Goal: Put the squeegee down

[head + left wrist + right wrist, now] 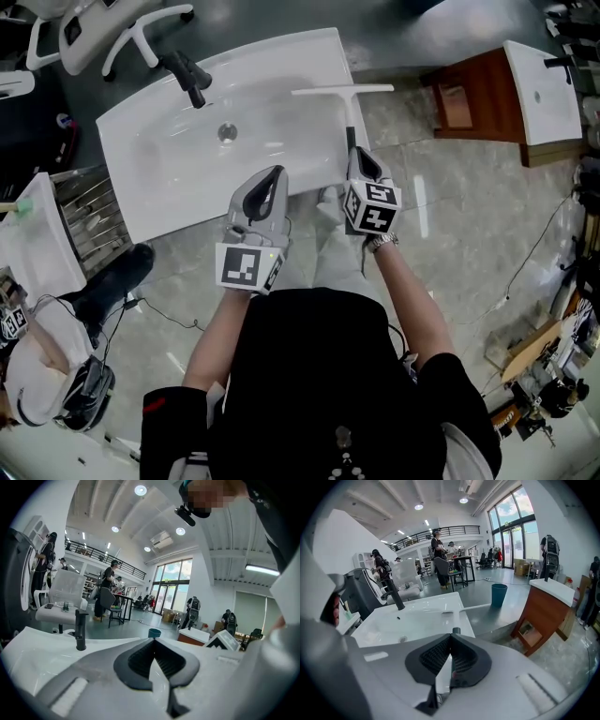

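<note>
Squeegee [348,108] lies along the white washbasin's [159,178] right rim, blade at the far end, dark handle pointing back at the right gripper [355,156]. That gripper tilts down, jaws closed together and empty, just behind the handle's end. Left gripper [277,172] hovers beside it over the basin's front edge, jaws closed on nothing. Square black-and-white markers face up on both.

The sink [169,159] is glossy, smooth white, like glazed ceramic, with a shiny metal drain [227,132] and a matt black faucet [187,77]. The squeegee [342,91] looks like smooth white plastic with a dark grip. The left tool [275,173] and right tool [354,155] are matt grey plastic with ribbed black pads [433,656]. The floor [469,234] is polished marbled tile. The cabinet [473,122] is reddish-brown wood.
</note>
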`<action>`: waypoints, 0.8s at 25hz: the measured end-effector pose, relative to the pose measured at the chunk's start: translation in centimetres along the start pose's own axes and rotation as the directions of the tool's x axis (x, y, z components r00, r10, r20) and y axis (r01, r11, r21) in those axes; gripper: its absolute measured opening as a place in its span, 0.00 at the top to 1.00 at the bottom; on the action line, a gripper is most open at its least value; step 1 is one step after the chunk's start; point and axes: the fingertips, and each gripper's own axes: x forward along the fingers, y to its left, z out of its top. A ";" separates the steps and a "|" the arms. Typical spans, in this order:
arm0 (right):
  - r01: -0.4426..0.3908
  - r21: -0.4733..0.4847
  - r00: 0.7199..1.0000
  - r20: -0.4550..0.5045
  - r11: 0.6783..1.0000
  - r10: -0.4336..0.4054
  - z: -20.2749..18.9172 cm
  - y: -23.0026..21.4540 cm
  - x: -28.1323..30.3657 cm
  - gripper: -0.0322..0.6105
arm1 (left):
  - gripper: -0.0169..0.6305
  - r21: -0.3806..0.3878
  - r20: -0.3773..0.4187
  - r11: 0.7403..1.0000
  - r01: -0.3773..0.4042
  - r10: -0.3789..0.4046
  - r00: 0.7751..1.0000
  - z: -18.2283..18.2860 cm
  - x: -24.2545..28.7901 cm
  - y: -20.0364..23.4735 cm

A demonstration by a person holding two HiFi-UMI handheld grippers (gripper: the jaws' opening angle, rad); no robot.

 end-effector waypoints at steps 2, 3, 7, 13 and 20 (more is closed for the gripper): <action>0.005 0.010 1.000 0.008 1.000 -0.005 0.0 0.3 -0.8 0.95 | 0.97 0.000 0.000 1.000 0.015 -0.015 1.000 0.2 -0.4 0.0; 0.007 0.011 1.000 0.012 1.000 -0.007 0.1 0.4 -1.2 0.95 | 0.97 0.001 0.000 1.000 0.022 -0.022 1.000 0.3 -0.6 0.0; 0.015 0.012 0.999 0.046 1.000 -0.016 0.8 1.3 -2.8 0.95 | 0.97 0.014 0.009 0.999 0.049 -0.049 0.999 0.9 -1.4 0.2; 0.012 0.019 0.992 0.129 1.000 -0.015 3.2 3.3 -6.1 0.95 | 0.97 0.032 0.036 0.996 0.084 -0.085 0.996 2.7 -2.2 0.4; 0.030 0.010 0.969 0.244 1.000 -0.031 6.4 4.9 -10.1 0.95 | 0.97 0.069 0.084 0.988 0.134 -0.140 0.987 5.7 -3.2 0.1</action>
